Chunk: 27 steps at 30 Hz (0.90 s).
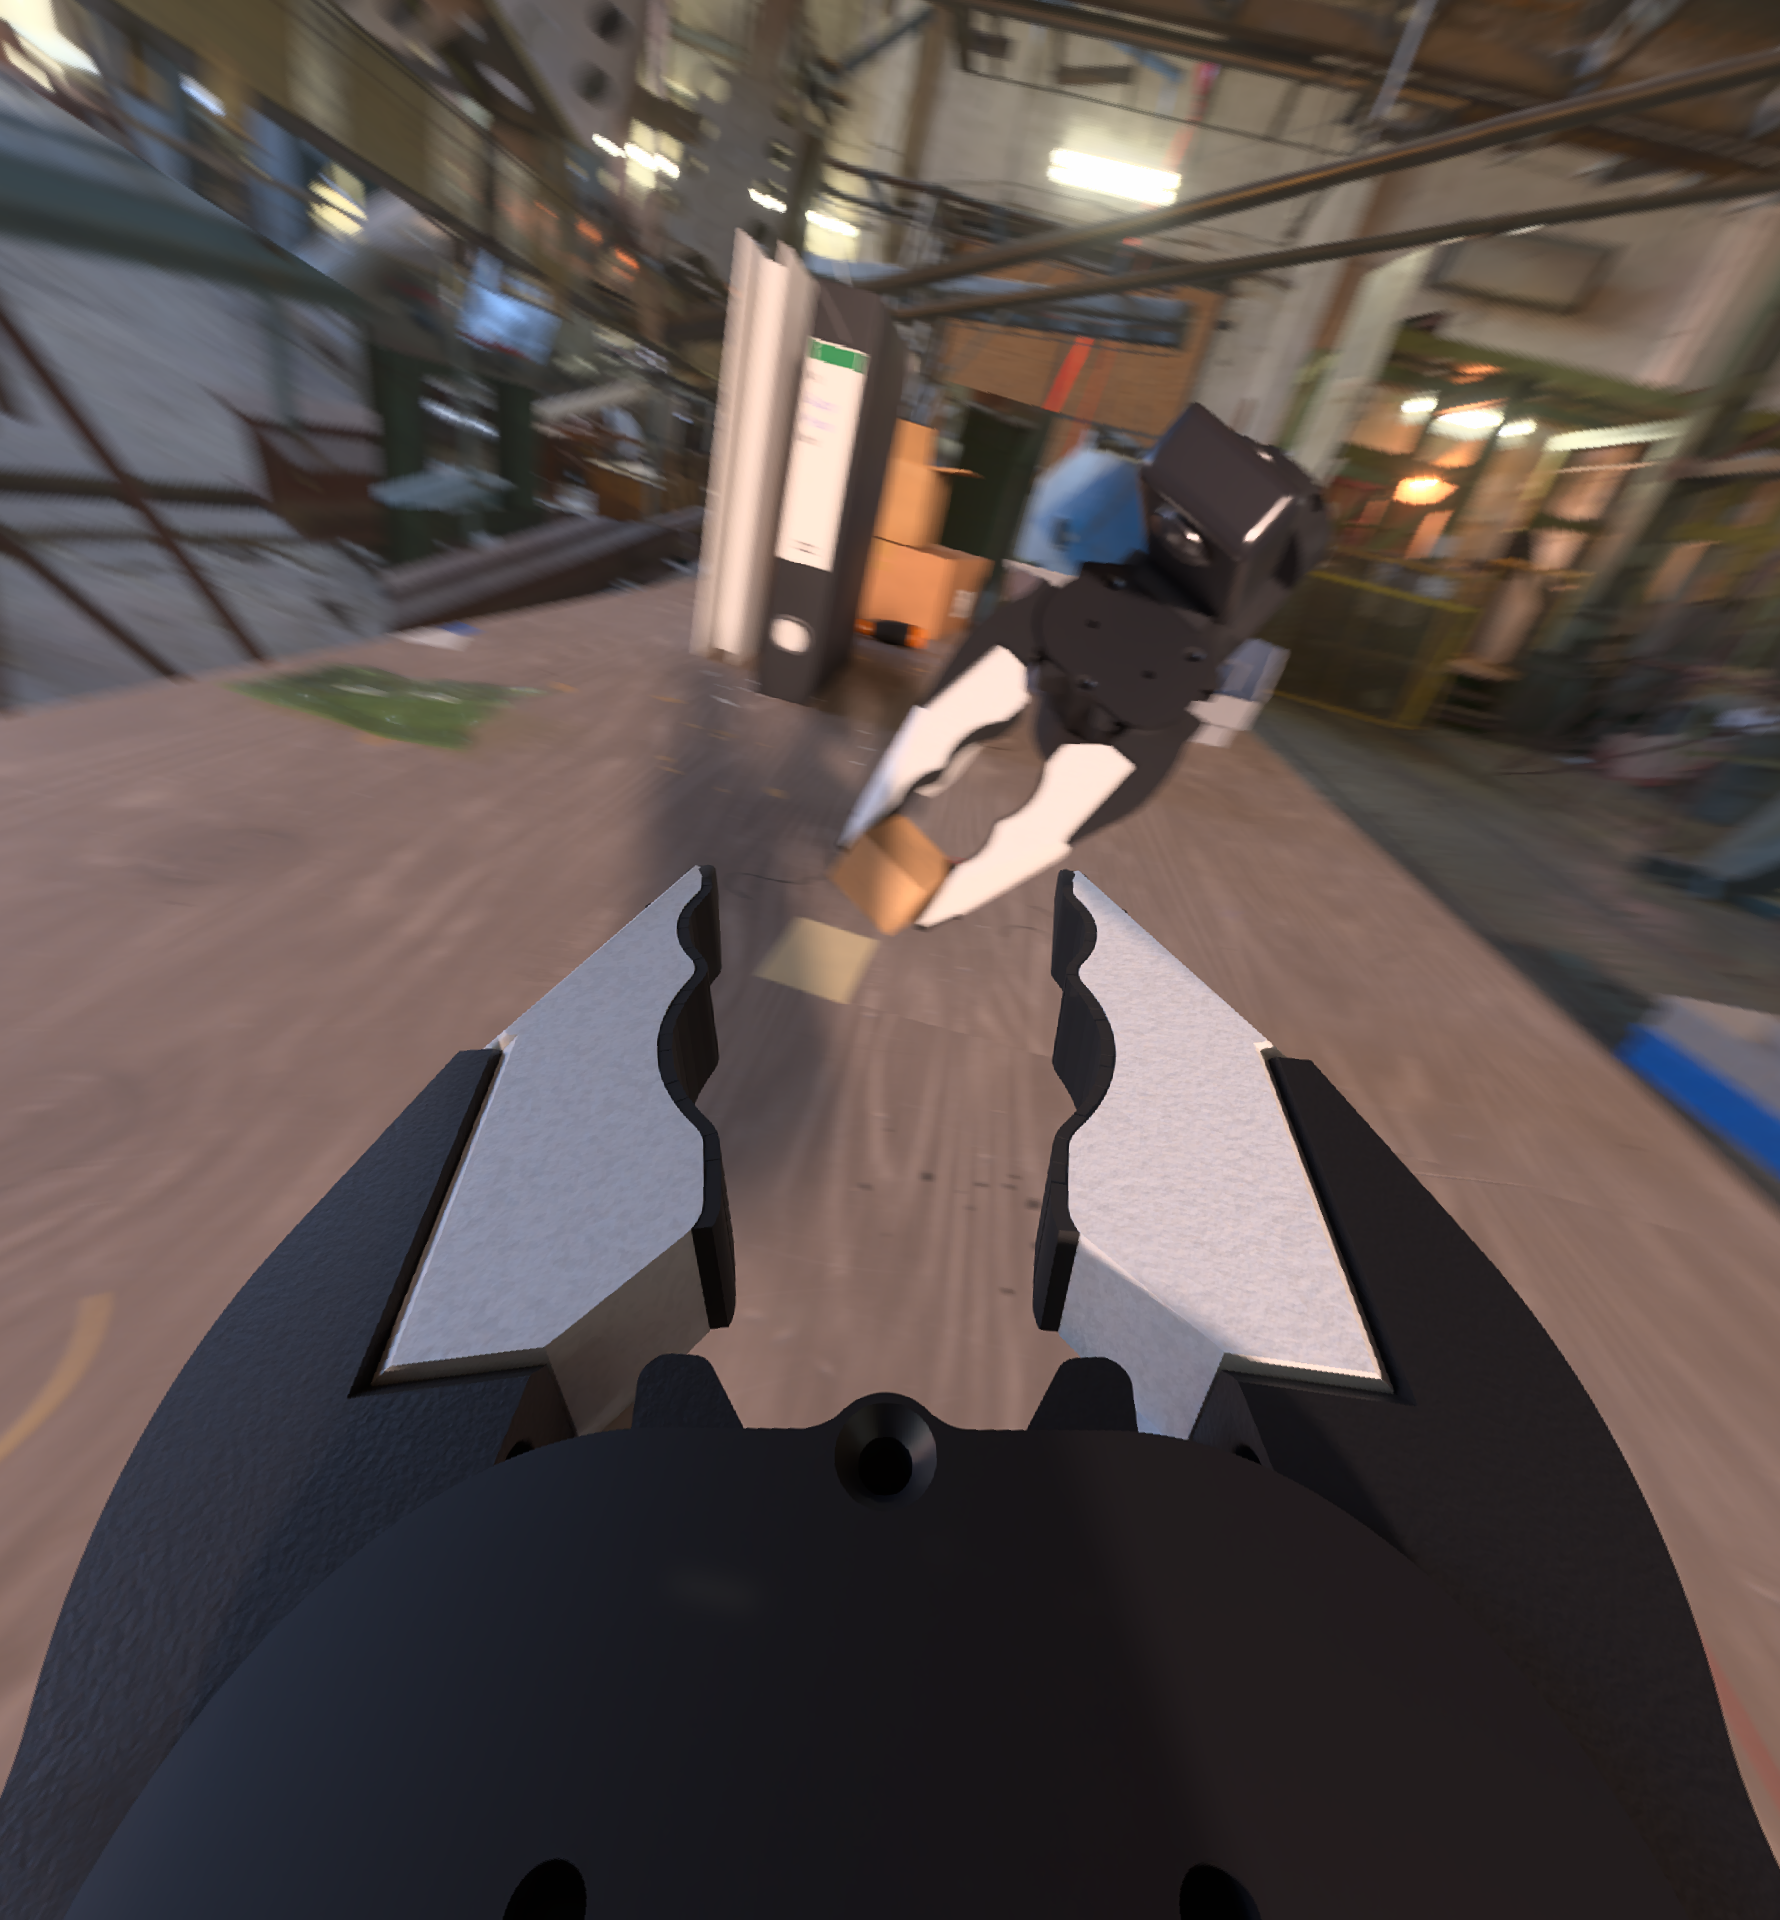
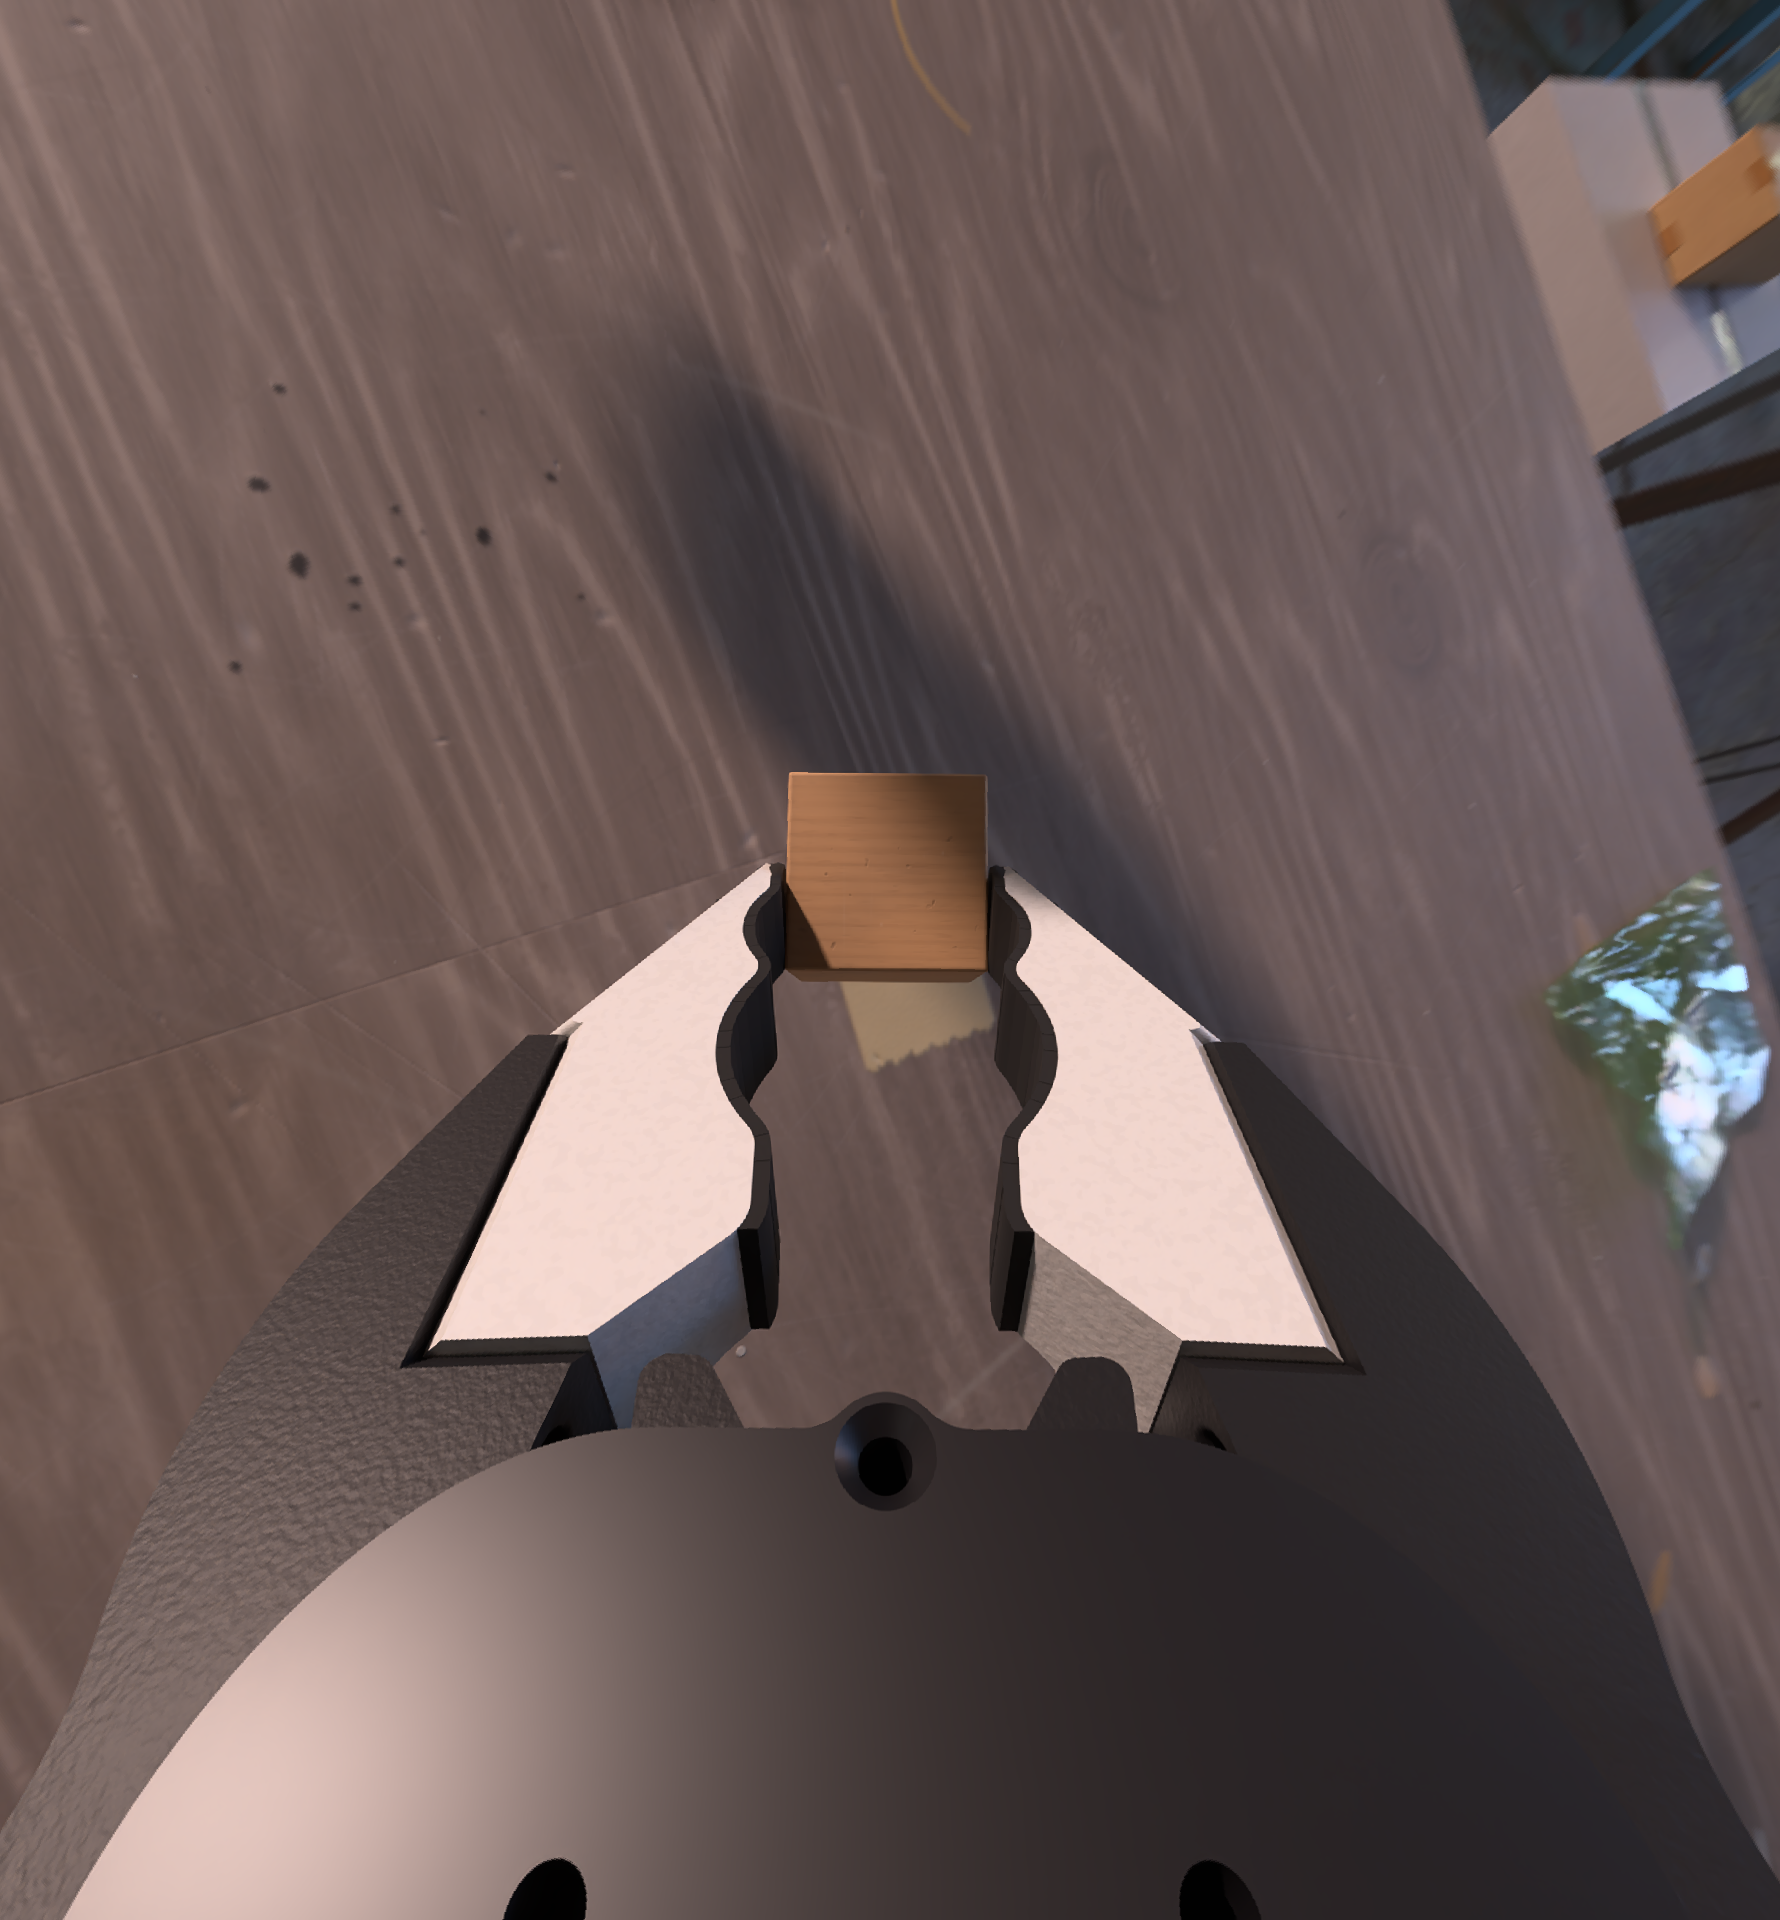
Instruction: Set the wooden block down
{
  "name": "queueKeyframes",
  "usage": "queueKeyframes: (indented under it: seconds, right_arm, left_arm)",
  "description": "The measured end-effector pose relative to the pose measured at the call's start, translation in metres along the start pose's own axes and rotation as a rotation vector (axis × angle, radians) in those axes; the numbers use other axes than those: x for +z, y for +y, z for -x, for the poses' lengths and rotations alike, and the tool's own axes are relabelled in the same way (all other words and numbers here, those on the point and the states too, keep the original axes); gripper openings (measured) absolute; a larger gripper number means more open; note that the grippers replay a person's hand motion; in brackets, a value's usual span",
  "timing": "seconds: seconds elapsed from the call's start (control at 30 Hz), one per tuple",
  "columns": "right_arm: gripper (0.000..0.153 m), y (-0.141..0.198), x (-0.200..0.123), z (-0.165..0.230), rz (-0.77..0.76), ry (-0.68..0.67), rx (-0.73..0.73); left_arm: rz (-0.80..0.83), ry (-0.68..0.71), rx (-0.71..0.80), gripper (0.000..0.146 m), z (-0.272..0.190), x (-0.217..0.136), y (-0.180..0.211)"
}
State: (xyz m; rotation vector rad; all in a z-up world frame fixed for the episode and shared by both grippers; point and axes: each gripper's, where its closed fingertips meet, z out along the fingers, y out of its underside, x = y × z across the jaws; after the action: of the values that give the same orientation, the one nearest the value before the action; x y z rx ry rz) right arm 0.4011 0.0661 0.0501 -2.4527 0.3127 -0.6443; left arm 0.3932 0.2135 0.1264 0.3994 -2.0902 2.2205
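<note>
The wooden block (image 2: 884,875) is a small tan cube held between my right gripper's (image 2: 884,878) fingertips, a little above the wooden table (image 2: 346,416). A pale reflection lies on the table just under it. In the left wrist view the block (image 1: 891,868) shows in the right gripper (image 1: 901,868), which tilts down from the right and hovers just off the table. My left gripper (image 1: 886,883) is open and empty, low over the table, pointing at the block from a short way off.
A dark upright ring binder (image 1: 813,499) stands at the table's far side. A green patch (image 1: 387,696) lies at the far left, a blue and white box (image 1: 1738,1091) at the right edge. A shiny crumpled object (image 2: 1665,1049) lies right of the right gripper.
</note>
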Motion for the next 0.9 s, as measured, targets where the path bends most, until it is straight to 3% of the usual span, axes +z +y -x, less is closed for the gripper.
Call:
queueKeyframes:
  seconds: [0.13,0.3,0.9]
  right_arm:
    - [0.038,0.016,0.007,0.003,0.045,-0.040,0.029]
    - [0.038,0.021,0.010,0.009,0.061,-0.089,0.067]
    - [0.038,0.023,0.013,0.024,0.057,-0.197,0.105]
  left_arm:
    - [-0.039,-0.209,0.133,0.058,0.026,-0.013,-0.008]
    - [-0.082,-0.348,0.187,0.058,0.044,-0.024,-0.017]
    - [0.043,-0.322,0.208,0.060,0.043,-0.011,0.007]
